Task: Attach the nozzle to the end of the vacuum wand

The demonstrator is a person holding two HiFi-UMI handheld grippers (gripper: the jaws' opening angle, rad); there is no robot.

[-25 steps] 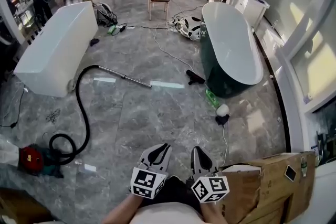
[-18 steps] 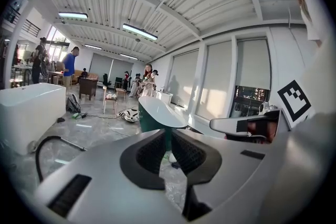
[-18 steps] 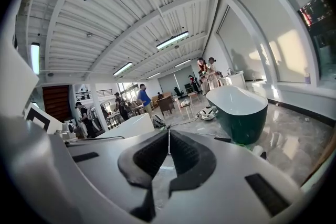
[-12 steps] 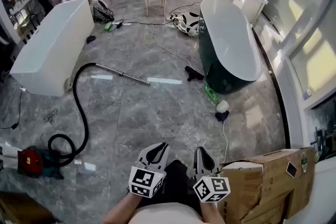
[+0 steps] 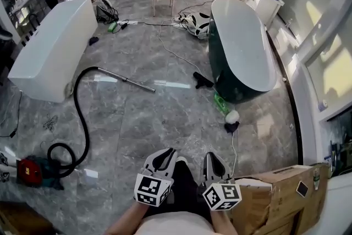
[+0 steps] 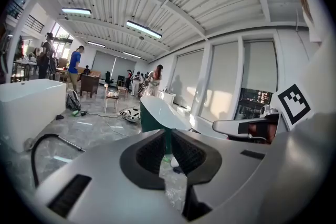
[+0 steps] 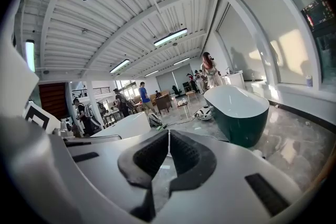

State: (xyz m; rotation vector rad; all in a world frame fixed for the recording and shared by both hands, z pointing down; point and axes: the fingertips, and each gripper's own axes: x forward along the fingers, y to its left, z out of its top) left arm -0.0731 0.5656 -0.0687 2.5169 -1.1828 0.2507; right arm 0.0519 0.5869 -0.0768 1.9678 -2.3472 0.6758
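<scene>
Pinched shut on nothing at the right gripper [image 7: 168, 131]; tips together and just as empty at the left gripper [image 6: 167, 131]. Both carried low before the body, edged forward over the marble floor [image 5: 154, 118] since a moment ago. Ahead, well apart from each other: nozzle [image 5: 202, 81] beside the green bathtub [image 5: 242, 52], vacuum wand [image 5: 126, 79] on its black hose [image 5: 80, 113]. Approach only; nothing picked up yet.
</scene>
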